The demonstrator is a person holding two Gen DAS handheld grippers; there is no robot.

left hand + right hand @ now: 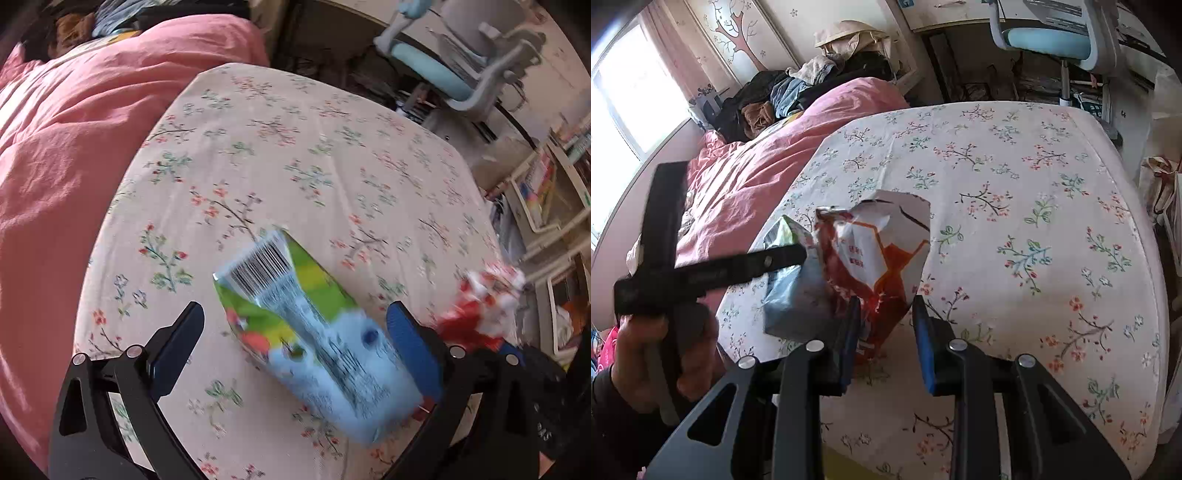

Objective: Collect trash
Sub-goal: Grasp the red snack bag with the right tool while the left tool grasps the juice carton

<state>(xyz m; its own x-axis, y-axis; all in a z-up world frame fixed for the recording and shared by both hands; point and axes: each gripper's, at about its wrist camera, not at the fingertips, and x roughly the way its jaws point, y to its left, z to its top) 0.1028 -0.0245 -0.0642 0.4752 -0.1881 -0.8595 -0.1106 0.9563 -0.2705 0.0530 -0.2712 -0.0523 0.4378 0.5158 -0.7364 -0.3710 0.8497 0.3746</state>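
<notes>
Right wrist view: right tongs (pixel 884 341) clenched on the crumpled red-and-white wrapper (pixel 875 251), carried above the floral bed sheet (pixel 1015 221), beside the carton (pixel 314 332) between the spread left tongs (pixel 295 332), grip uncertain; next, carrying both to a bin unseen.

Crumpled paper wrapper (pixel 882 254), cotton bedsheet (pixel 1034 206)
</notes>
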